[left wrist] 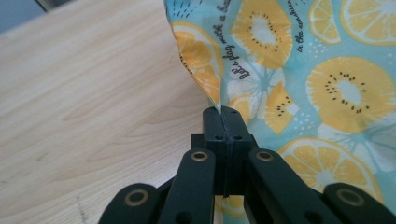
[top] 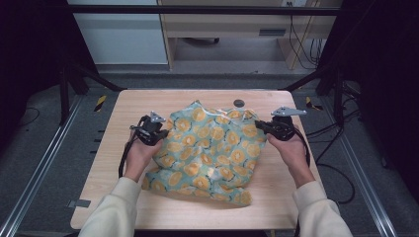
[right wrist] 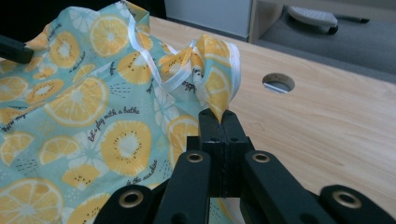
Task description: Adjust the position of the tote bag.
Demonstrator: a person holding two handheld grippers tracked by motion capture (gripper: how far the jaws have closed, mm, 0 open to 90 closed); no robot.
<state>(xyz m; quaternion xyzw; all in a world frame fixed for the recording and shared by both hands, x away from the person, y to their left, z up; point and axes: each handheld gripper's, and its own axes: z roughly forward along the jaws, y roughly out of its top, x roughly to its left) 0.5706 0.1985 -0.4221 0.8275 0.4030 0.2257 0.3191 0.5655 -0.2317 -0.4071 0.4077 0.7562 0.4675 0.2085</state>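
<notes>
A light blue cloth (top: 210,153) printed with orange and kiwi slices lies rumpled across the middle of the wooden table (top: 128,106). My left gripper (top: 164,132) is shut on the cloth's left edge, and the left gripper view shows the fabric (left wrist: 299,70) pinched at the tips (left wrist: 224,112). On the opposite side, my right gripper (top: 258,124) is shut on the right edge. In the right gripper view the cloth (right wrist: 93,116) bunches with a white hem right at the closed tips (right wrist: 220,115). Both pinched edges are raised off the table.
A round cable hole (top: 239,103) sits in the table near the back edge, also seen as a hole (right wrist: 278,82) beyond the right gripper. Bare wood lies to the left and right of the cloth. Black frame posts and cables stand around the table.
</notes>
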